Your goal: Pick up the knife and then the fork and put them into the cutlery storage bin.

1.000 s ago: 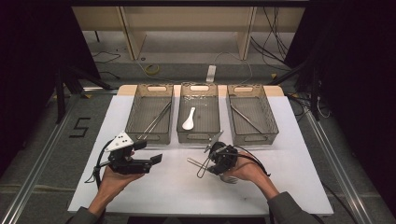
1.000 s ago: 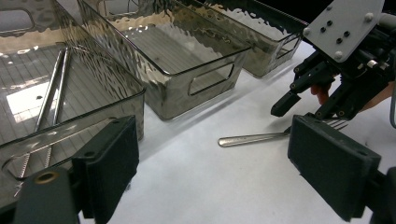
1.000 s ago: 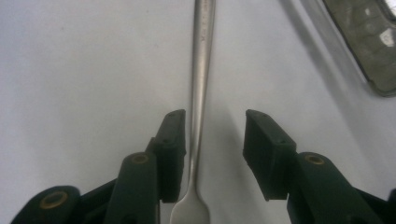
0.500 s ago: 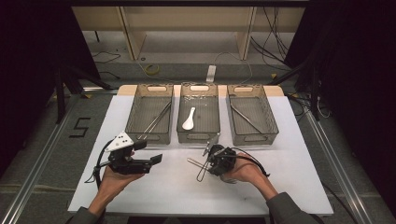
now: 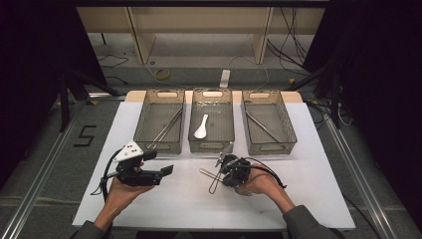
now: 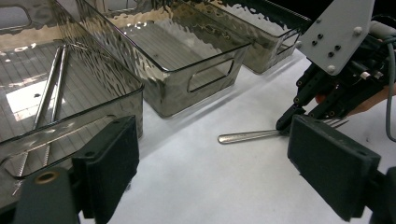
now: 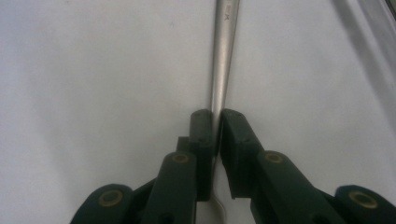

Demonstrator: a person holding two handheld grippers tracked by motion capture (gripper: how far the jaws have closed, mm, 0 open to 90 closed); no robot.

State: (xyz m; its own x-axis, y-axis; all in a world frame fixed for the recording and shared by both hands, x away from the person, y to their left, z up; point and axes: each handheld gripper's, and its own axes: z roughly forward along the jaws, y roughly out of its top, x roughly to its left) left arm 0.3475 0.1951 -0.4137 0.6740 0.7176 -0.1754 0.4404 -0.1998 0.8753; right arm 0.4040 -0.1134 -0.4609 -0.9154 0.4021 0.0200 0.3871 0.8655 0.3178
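Observation:
A metal fork lies on the white table (image 5: 189, 209), and its handle (image 7: 224, 56) runs straight away from my right gripper (image 7: 215, 121). The jaws have just been closing and now pinch that handle between their pads. In the high view the right gripper (image 5: 225, 170) sits in front of the middle bin, with the fork handle (image 5: 206, 173) sticking out to its left. The left gripper view shows the same handle (image 6: 247, 136) and the right gripper (image 6: 285, 126) on it. My left gripper (image 5: 166, 172) is held level at the left, open with nothing between its jaws.
Three clear grey bins stand in a row at the back. The left bin (image 5: 160, 144) holds long metal sticks (image 5: 166, 127), the middle bin (image 5: 211, 145) a white spoon (image 5: 201, 127), and the right bin (image 5: 271, 146) a metal utensil (image 5: 261, 127).
The right gripper's jaws have closed onto the fork's handle. Both hands have stayed where they were.

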